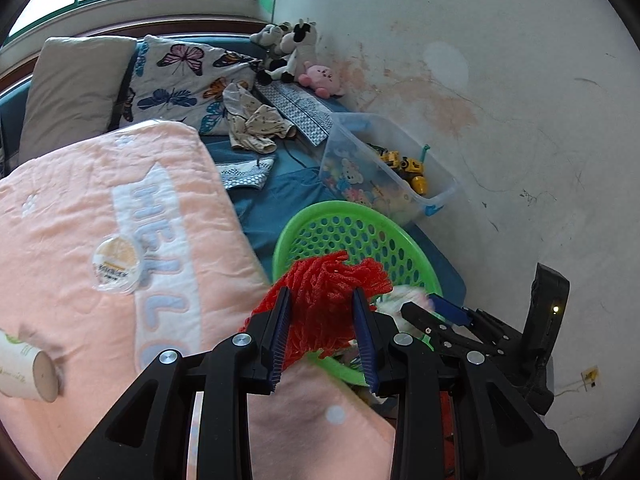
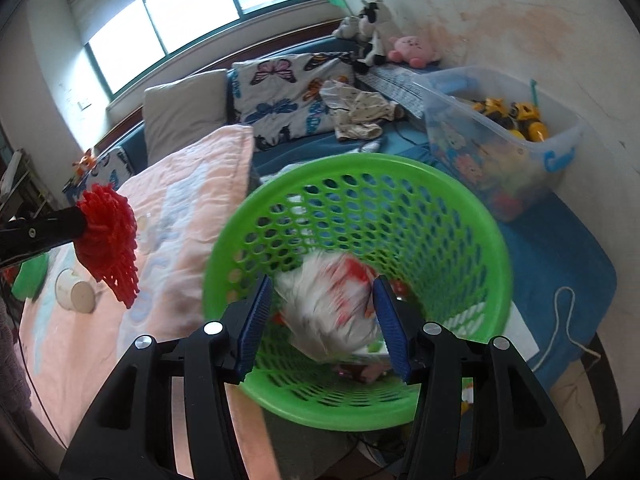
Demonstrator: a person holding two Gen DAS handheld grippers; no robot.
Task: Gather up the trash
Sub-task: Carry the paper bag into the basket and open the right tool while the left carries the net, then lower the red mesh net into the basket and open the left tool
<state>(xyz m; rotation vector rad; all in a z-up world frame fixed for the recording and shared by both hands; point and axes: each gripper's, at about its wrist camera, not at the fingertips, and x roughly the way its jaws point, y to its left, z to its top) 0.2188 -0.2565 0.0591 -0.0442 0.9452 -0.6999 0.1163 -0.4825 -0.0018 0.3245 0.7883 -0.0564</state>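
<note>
Bed with pink blanket point(image 1: 100, 240) | green basket point(image 2: 472, 216) beside blanket | left gripper point(image 1: 322, 332) pinching red mesh wad point(image 1: 328, 292) at basket rim | right gripper point(image 2: 324, 320) spread above white crumpled trash point(image 2: 328, 300) inside basket

**A lived-in bedroom at home**

A bed point(image 1: 280, 184) with a blue sheet runs along a stained white wall point(image 1: 500, 100) under a window point(image 2: 168, 20). Pillows point(image 1: 72, 88), a pink blanket point(image 1: 120, 240), soft toys point(image 1: 296, 52) and a clear box of toys point(image 1: 392, 172) lie on it.
</note>
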